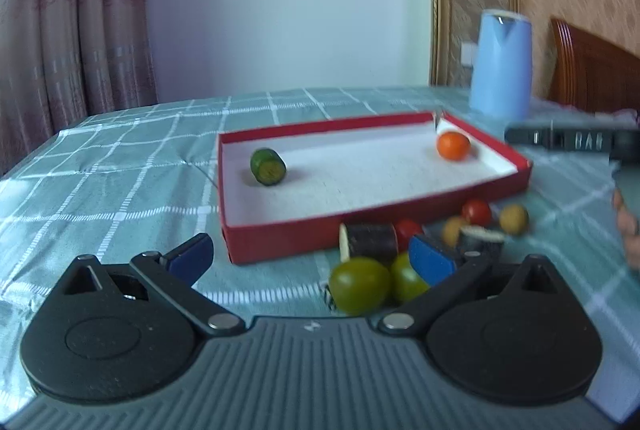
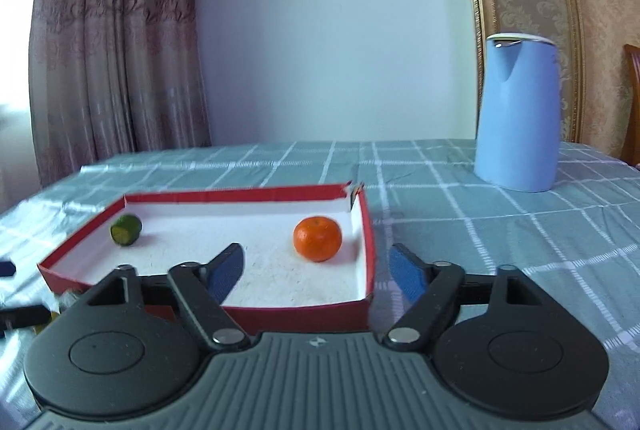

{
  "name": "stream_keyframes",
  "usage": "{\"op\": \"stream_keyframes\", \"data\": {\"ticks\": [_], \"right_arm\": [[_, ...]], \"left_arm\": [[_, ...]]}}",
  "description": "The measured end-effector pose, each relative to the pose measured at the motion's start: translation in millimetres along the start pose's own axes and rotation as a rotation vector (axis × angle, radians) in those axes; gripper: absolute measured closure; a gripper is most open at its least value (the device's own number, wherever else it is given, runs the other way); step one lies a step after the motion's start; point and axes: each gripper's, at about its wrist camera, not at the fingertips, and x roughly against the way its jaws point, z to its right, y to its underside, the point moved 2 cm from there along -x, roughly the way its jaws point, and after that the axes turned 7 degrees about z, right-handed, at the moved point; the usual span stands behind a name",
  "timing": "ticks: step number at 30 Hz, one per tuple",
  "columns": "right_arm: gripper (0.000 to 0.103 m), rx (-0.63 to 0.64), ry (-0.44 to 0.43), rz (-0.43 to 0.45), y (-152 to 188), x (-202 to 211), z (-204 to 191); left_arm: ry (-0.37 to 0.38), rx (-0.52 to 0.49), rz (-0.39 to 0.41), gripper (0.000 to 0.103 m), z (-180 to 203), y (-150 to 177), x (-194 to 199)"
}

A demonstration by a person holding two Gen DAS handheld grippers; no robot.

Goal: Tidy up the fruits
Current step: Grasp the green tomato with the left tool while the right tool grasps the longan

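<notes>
Red box (image 2: 370, 230) holds an orange (image 2: 317, 238) and a green piece (image 2: 126, 229). Left gripper (image 1: 312, 258) and right gripper (image 2: 316, 270) are both spread wide, empty. Loose fruits (image 1: 420, 250) lie beside the box.

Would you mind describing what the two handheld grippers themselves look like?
Both match: the left gripper and right gripper have a grey ribbed body, two round black discs, black linkage arms with silver pivot pins, and blue finger pads. No cables visible.
</notes>
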Motion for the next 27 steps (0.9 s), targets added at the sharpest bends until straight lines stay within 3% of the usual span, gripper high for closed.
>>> {"op": "stream_keyframes", "data": {"ticks": [4, 10, 13, 23, 27], "right_arm": [[0.014, 0.006, 0.001, 0.010, -0.9, 0.8, -0.7], [0.014, 0.013, -0.003, 0.013, -0.2, 2.2, -2.6], [0.014, 0.015, -0.016, 0.007, 0.3, 1.9, -3.6], [0.014, 0.023, -0.029, -0.043, 10.9, 12.0, 4.9], [0.014, 0.006, -0.040, -0.060, 12.9, 13.0, 7.7]], "left_arm": [[-0.049, 0.019, -0.032, 0.000, 0.3, 3.6, 1.3], [-0.058, 0.086, -0.124, 0.000, -25.0, 17.7, 8.6], [-0.050, 0.109, -0.104, 0.000, -27.6, 15.6, 10.8], [-0.070, -0.065, -0.139, 0.000, 8.2, 7.9, -13.5], [-0.095, -0.071, -0.166, 0.000, 6.3, 6.2, -22.8]]}}
